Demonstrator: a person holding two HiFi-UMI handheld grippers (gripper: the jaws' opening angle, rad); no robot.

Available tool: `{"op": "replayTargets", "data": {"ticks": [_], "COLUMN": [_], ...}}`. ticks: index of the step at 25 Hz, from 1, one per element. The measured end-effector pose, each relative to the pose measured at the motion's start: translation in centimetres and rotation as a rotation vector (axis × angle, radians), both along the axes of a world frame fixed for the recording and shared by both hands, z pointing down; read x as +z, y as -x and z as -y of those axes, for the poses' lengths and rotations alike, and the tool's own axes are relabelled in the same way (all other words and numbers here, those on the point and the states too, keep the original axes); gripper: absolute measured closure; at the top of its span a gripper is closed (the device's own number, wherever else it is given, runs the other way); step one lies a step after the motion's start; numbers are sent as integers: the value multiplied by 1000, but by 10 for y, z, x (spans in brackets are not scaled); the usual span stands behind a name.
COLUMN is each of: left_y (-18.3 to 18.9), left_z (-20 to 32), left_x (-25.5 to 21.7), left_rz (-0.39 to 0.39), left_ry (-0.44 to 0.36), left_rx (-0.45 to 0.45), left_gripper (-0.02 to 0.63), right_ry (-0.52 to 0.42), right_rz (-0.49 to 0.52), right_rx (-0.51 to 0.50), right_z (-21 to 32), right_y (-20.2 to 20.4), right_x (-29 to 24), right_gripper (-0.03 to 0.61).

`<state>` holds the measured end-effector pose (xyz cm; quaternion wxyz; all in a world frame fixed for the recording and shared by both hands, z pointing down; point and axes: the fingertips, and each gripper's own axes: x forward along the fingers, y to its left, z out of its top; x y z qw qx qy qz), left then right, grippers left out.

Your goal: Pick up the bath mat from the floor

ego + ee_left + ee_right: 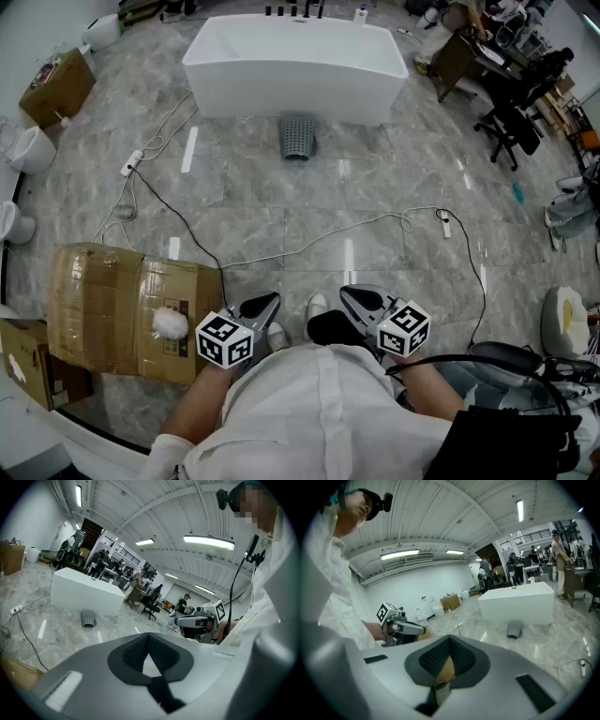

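Bath mat point(297, 138) pickup, approach step | left gripper point(262, 306) and right gripper point(356, 300), jaws together, empty, lower centre | grey mat lies upper centre, just beside white bathtub point(295, 66) | next, likely: walk over, part jaws, reach down

an open-plan lab or showroom hall: freestanding bathtub point(295, 64), toilets point(28, 148), office desks point(487, 58), marble floor point(375, 187)
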<state>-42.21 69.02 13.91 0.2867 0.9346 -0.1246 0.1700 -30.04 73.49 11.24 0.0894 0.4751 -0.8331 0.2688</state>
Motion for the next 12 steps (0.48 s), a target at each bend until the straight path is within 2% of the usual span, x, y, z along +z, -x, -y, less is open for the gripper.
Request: {"op": "replayTargets", "data": {"ticks": [6, 12], "left_y": [-37, -119], "left_z": [18, 40], "left_x": [0, -18], "left_rz": [36, 48], "left_ry": [-30, -53], "left_rx": [18, 28], "left_gripper": [609, 609], "right_ry": [-42, -82], "right_rz": [-1, -2], "right_rx": [12, 22], "right_z": [23, 45], "right_y": [-46, -121], "right_x": [-5, -18], "right_gripper": [574, 574]}}
